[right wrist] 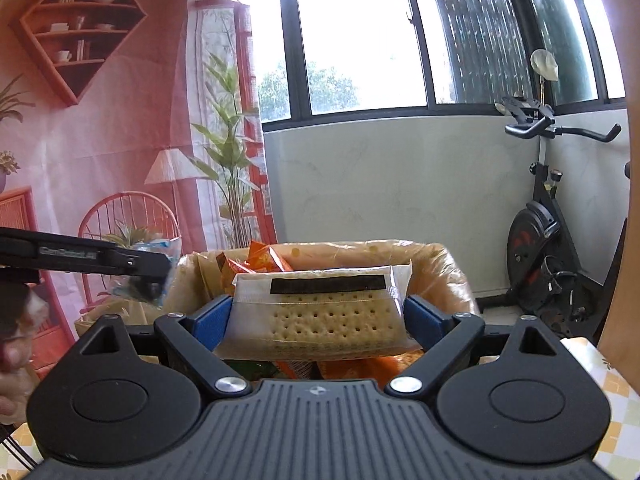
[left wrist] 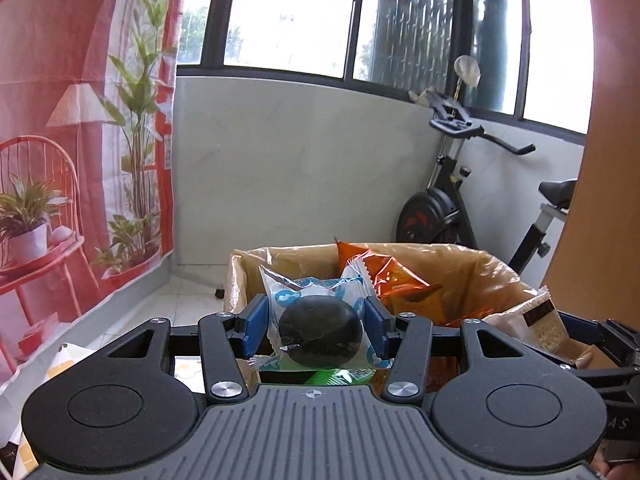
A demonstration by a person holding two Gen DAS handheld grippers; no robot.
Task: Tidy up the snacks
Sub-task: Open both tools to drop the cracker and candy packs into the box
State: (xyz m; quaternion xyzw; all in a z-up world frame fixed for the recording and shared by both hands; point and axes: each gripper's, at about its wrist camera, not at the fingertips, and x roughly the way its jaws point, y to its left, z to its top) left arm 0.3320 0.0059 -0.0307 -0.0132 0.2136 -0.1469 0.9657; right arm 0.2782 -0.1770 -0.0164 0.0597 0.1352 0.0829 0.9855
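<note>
- Left hand-held gripper point(left wrist: 316, 326) pinches the round dark cake in its clear crinkly wrapper point(left wrist: 320, 332): soft, slippery film, so grip its middle.
- Right hand-held gripper point(right wrist: 318, 316) holds the clear-wrapped pale cracker pack point(right wrist: 320, 312) by its ends: brittle, so gentle squeeze.

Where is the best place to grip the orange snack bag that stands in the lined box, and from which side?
Grip the orange snack bag by its upper crimped end, coming from above. It stands upright in the lined box, so only that flat, thin top shows, probably easy for a claw to pinch across.
</note>
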